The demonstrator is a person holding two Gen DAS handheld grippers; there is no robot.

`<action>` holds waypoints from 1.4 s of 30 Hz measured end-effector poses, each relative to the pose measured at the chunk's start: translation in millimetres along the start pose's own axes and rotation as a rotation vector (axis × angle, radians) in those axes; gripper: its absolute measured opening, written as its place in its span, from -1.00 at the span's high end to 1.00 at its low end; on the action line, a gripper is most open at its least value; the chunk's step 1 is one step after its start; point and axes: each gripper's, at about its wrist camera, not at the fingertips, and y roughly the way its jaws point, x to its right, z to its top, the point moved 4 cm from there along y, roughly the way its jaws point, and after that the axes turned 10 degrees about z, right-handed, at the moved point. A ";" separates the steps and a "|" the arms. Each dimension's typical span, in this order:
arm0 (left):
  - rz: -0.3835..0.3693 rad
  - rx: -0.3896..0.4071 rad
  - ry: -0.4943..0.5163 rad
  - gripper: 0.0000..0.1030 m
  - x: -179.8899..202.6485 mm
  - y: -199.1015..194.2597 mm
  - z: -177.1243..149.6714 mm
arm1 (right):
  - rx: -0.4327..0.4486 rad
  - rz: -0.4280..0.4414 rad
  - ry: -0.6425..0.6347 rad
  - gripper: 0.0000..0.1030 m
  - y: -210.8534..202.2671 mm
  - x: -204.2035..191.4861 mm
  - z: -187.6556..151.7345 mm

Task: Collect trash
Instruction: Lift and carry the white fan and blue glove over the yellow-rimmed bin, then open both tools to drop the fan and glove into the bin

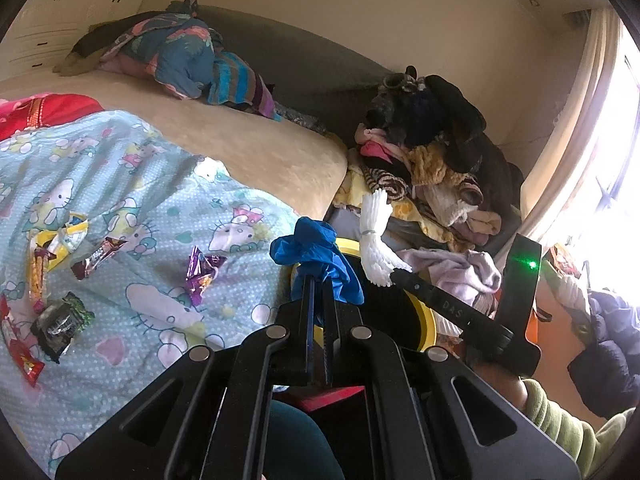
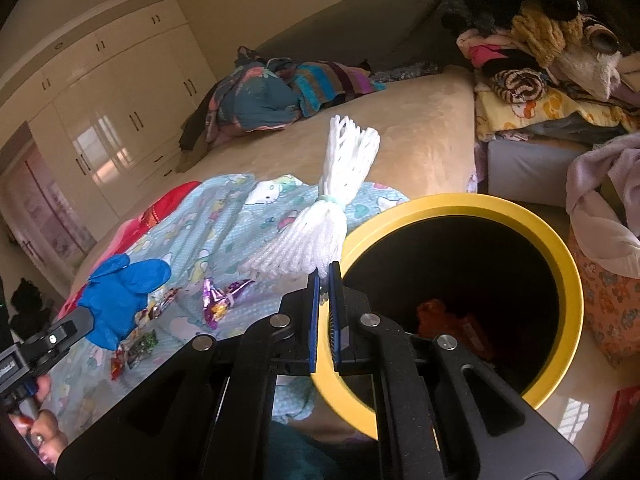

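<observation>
My left gripper (image 1: 319, 280) is shut on a crumpled blue glove (image 1: 320, 252), held above the bed's edge; the glove also shows in the right wrist view (image 2: 120, 296). My right gripper (image 2: 324, 276) is shut on a white foam net (image 2: 324, 216), held beside the yellow-rimmed bin (image 2: 460, 204); the net also shows in the left wrist view (image 1: 376, 236). The bin (image 1: 424, 320) stands on the floor next to the bed, with orange trash (image 2: 444, 320) inside. Several candy wrappers lie on the Hello Kitty blanket (image 1: 152, 208), among them a purple wrapper (image 1: 200, 272) and a brown wrapper (image 1: 98, 258).
A pile of clothes (image 1: 432, 152) is stacked right of the bed. Folded blankets (image 1: 188, 60) lie at the bed's far end. A white wardrobe (image 2: 112, 92) lines the wall. A bright window (image 1: 608, 160) is at the right.
</observation>
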 end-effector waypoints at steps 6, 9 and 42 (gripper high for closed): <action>-0.001 -0.012 0.007 0.93 4.3 5.4 -1.6 | -0.016 -0.022 0.018 0.95 1.5 14.4 -0.8; -0.002 -0.017 0.014 0.93 8.7 8.2 -3.2 | -0.026 -0.034 0.015 0.95 2.2 19.1 -2.0; 0.003 -0.186 0.154 0.93 75.6 98.7 -40.7 | -0.102 -0.122 0.182 0.90 5.9 89.3 -15.9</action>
